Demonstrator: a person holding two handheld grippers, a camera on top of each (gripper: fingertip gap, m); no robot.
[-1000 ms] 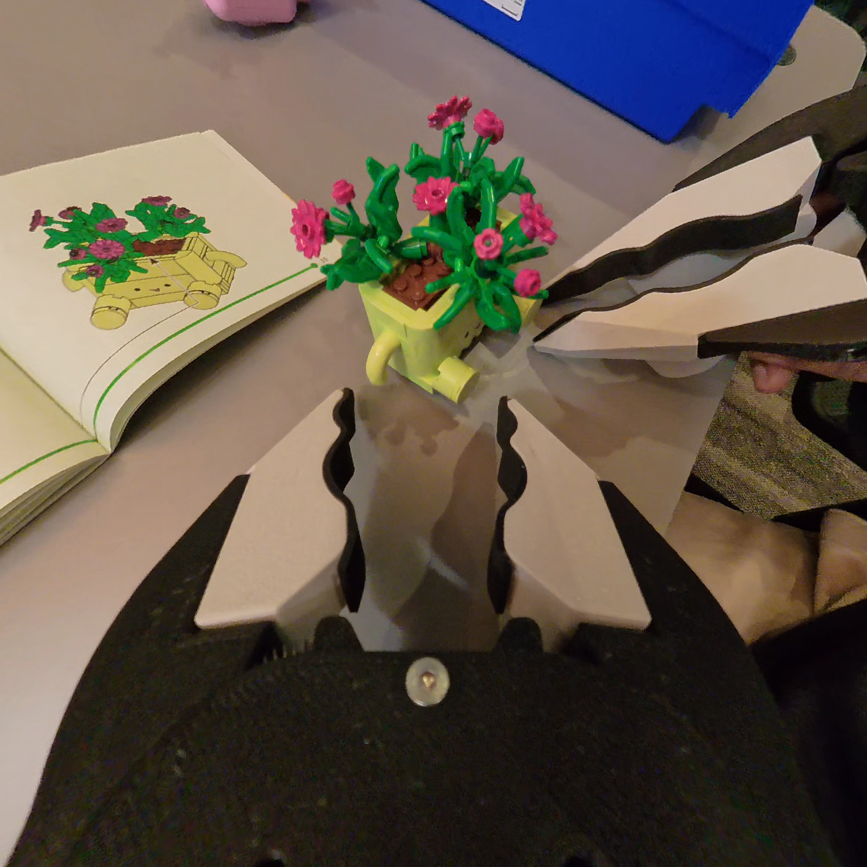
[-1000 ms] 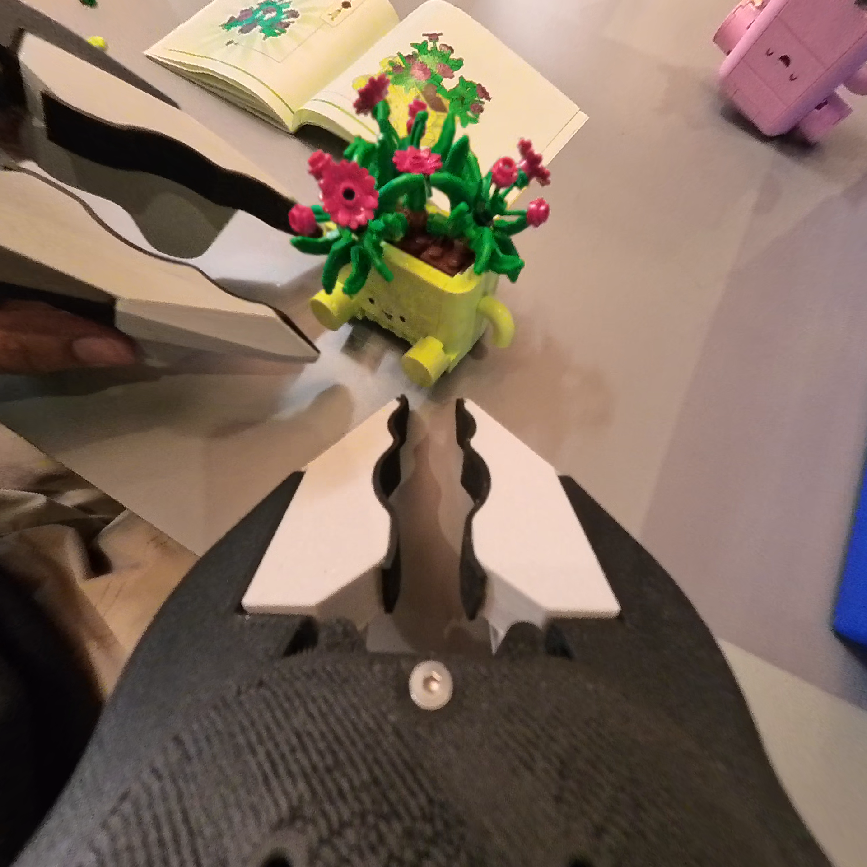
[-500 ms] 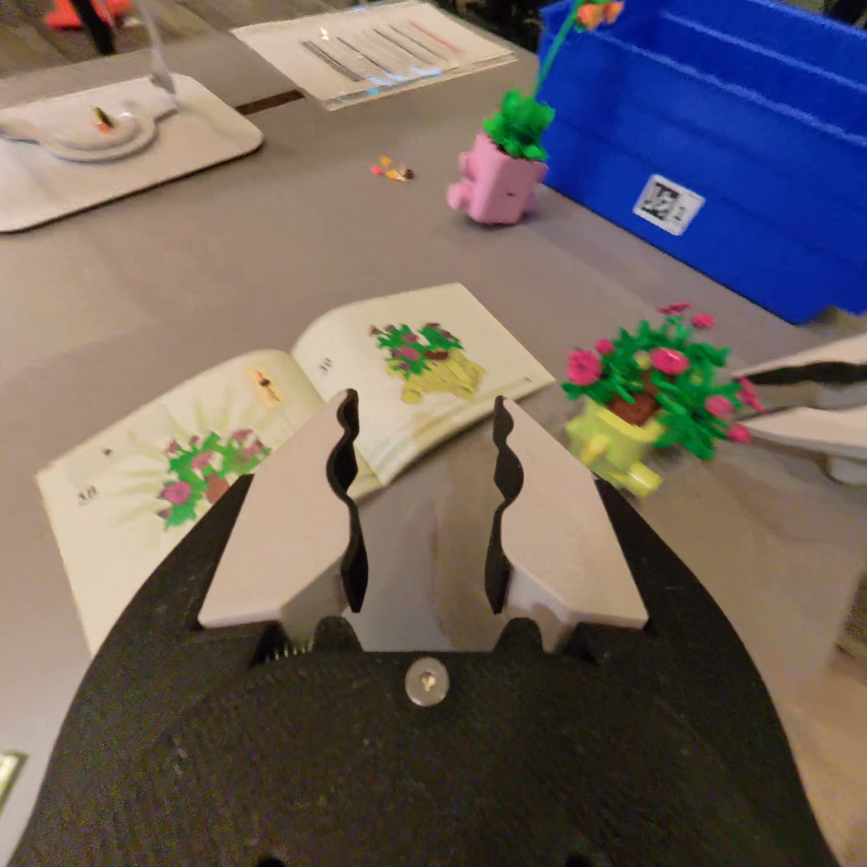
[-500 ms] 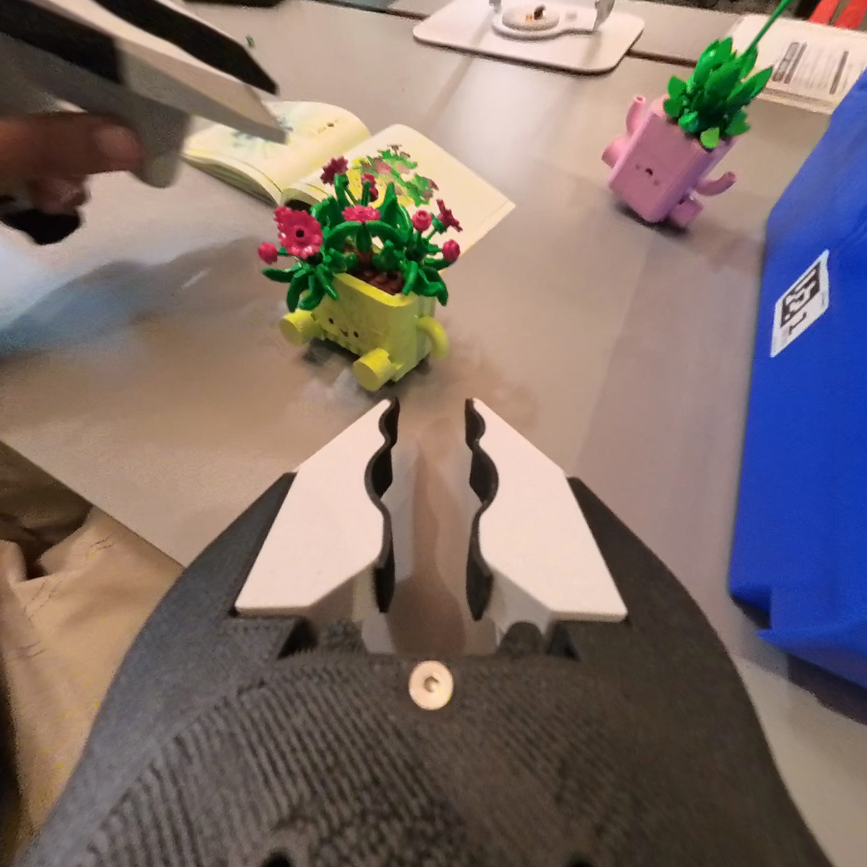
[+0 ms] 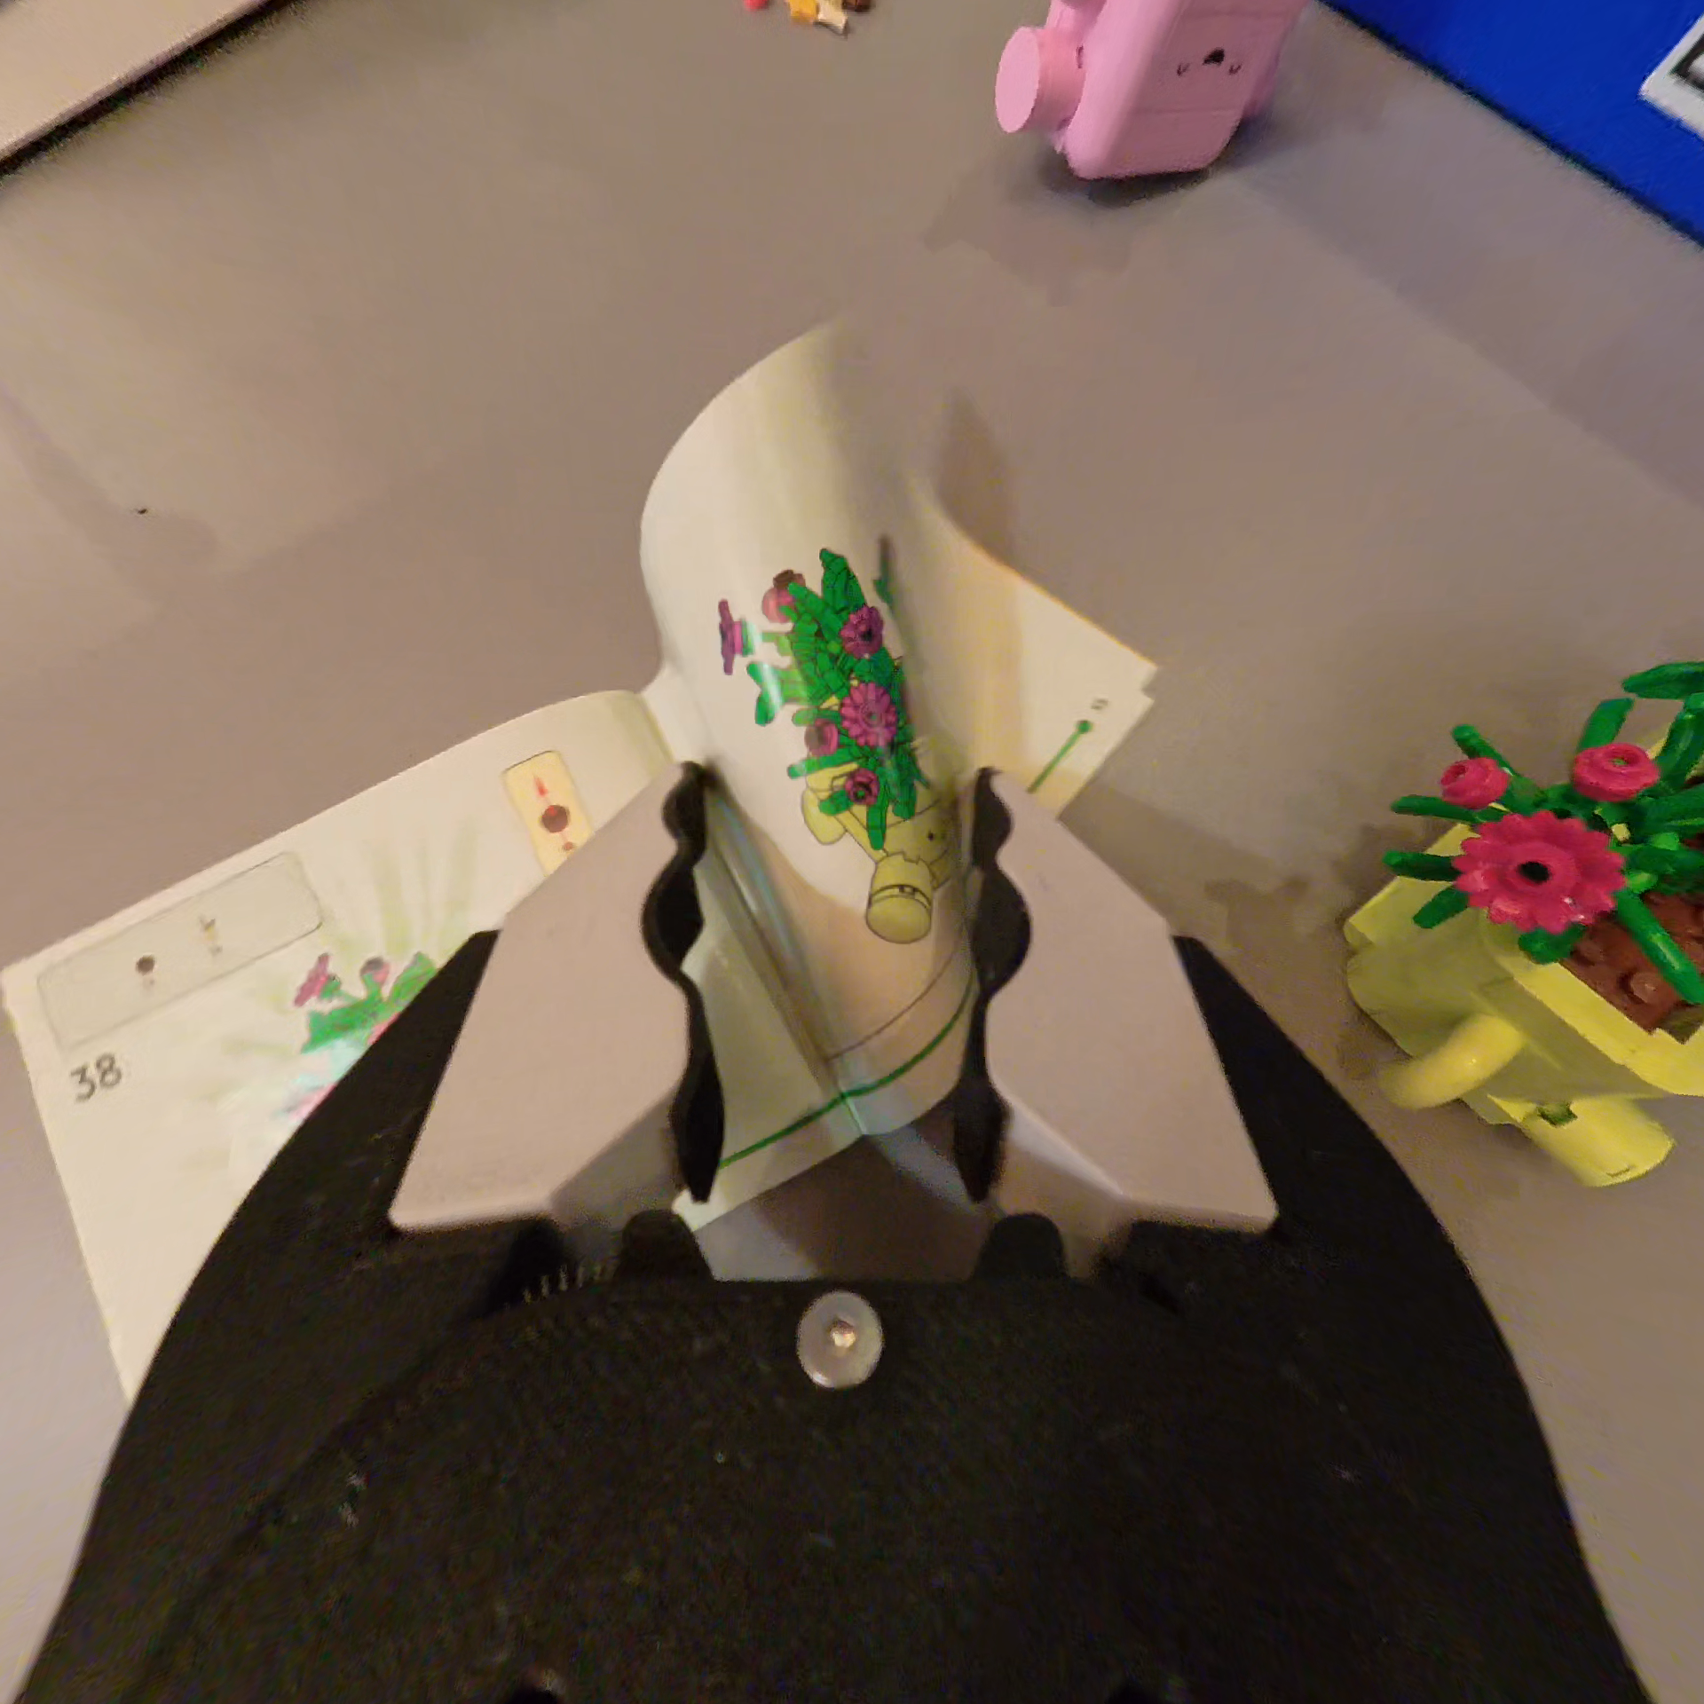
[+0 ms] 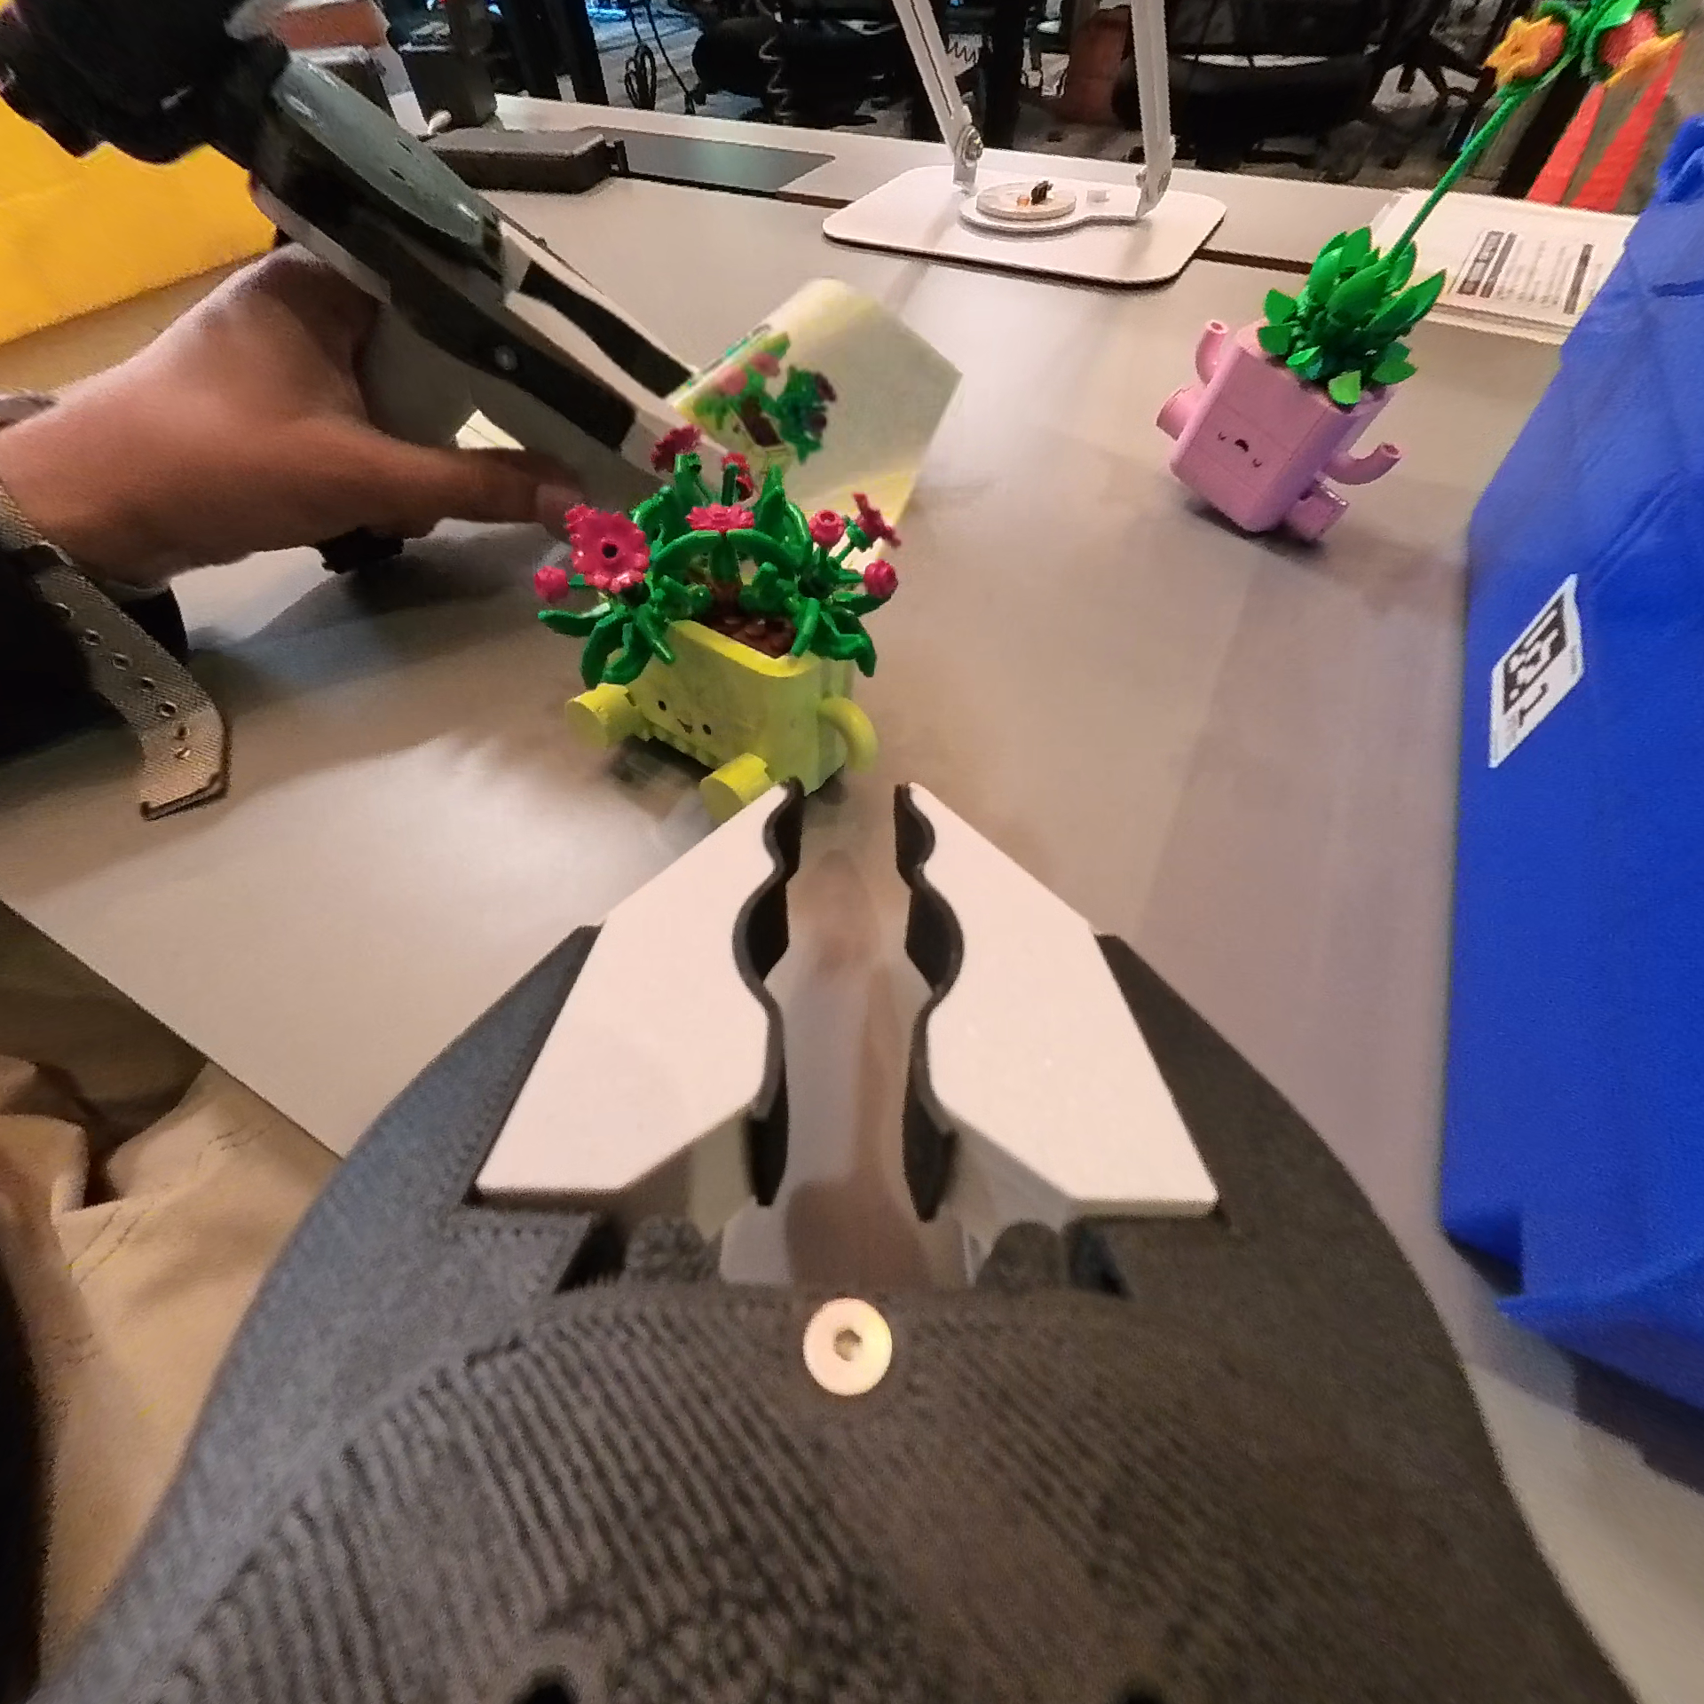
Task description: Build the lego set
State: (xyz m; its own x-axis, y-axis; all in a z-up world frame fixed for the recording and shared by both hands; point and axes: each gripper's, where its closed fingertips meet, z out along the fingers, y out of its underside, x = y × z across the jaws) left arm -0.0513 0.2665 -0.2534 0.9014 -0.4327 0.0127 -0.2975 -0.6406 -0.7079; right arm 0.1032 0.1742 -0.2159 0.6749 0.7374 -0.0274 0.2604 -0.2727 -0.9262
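Left wrist view close above the open instruction booklet [image 5: 830, 738], angled steeply down at the table, right wrist view lower, facing across the table, both sharing the yellow flower pot [image 6: 738, 701], booklet, pink pot [image 5: 1153, 83].

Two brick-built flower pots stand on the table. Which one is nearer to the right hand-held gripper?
The yellow pot with pink flowers, just beyond the right hand-held gripper. The pink pot with only green leaves stands farther back, near the blue bin.
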